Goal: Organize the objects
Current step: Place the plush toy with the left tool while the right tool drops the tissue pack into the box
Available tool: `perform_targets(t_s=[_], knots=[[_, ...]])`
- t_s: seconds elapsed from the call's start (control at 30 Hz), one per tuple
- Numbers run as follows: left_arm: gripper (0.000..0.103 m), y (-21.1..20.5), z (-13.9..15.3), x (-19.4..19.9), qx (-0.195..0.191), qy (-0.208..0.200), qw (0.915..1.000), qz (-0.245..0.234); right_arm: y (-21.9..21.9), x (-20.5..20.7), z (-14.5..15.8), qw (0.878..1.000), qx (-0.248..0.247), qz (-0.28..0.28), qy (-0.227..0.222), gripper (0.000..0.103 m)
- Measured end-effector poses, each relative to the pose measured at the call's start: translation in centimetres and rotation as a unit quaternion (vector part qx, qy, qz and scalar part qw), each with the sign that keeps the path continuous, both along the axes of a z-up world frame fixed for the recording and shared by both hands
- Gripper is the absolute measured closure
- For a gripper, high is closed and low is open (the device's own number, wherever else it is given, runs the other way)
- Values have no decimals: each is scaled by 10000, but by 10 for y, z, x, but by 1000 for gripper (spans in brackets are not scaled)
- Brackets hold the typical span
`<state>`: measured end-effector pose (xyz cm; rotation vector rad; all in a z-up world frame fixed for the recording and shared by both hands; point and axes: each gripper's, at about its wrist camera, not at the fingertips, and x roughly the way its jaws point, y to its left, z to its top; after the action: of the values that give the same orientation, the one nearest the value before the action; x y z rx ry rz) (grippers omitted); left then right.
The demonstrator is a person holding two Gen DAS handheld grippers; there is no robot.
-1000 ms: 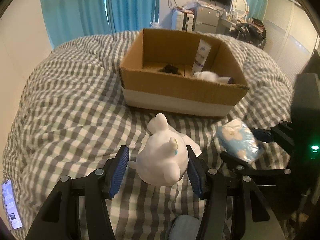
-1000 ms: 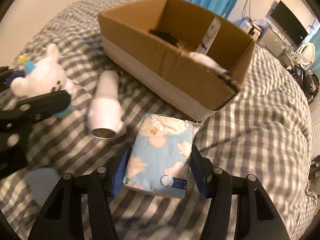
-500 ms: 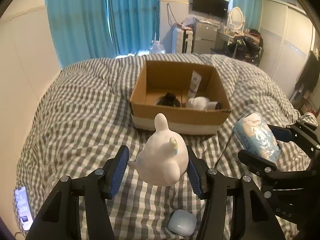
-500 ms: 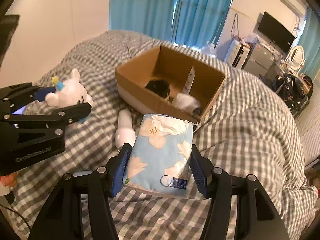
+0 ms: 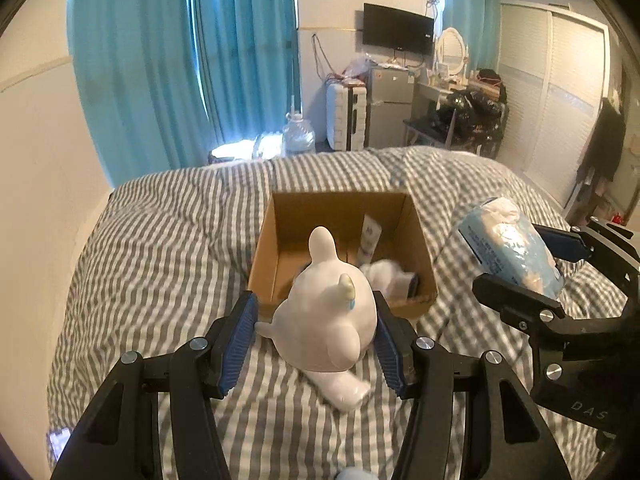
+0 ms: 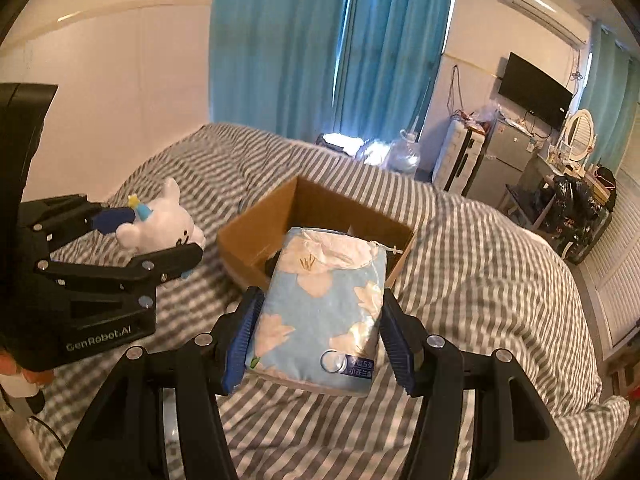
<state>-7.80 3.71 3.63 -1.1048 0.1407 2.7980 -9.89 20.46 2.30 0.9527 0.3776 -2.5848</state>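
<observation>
My left gripper (image 5: 316, 332) is shut on a white plush toy (image 5: 328, 320) and holds it high above the bed, in front of the open cardboard box (image 5: 264, 256). My right gripper (image 6: 316, 332) is shut on a blue flowered tissue pack (image 6: 320, 308), also held in the air before the box (image 6: 240, 236). The box holds a white tube (image 5: 370, 240), a white bundle (image 5: 388, 276) and a dark item, mostly hidden. The tissue pack shows at the right of the left wrist view (image 5: 508, 248); the plush toy shows at the left of the right wrist view (image 6: 160, 224).
The box sits on a grey checked duvet (image 5: 160, 240). A white cylinder-shaped object (image 5: 344, 388) lies on the bed below the plush toy. A phone (image 5: 58, 442) lies at the bed's left edge. Blue curtains, a fridge, a suitcase and a cluttered desk stand beyond the bed.
Both grippers have risen well above the bed with their objects, so the box looks smaller and farther below. Both grips are unchanged.
</observation>
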Motion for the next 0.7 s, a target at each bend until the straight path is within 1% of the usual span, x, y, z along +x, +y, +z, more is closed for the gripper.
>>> perform_targets(t_s=[0.13,0.27,0.37,0.47,0.57,0.7], knots=[[46,5,10,-32,-36,95,9999,-47,1,-29,12,9999,-85,-35,67,46],[46,7,15,-71,21,75,10000,-53,-1,-62,13,9999,-124,-92,55,46],[46,11,11,-99,-15,55,10000,-64,-2,-90,9,9998,-178,-130,-12,46],[46,15,-2,-131,-87,-47,9999,-68,-3,-116,1,9996,-179,-180,-97,46],[46,17,-19,-155,-117,-182,9997,-75,-4,-141,-15,9995,-106,-216,-222,46],[46,22,-47,-174,-131,-393,9991,-134,-5,-168,-40,9988,-18,-235,-437,46]])
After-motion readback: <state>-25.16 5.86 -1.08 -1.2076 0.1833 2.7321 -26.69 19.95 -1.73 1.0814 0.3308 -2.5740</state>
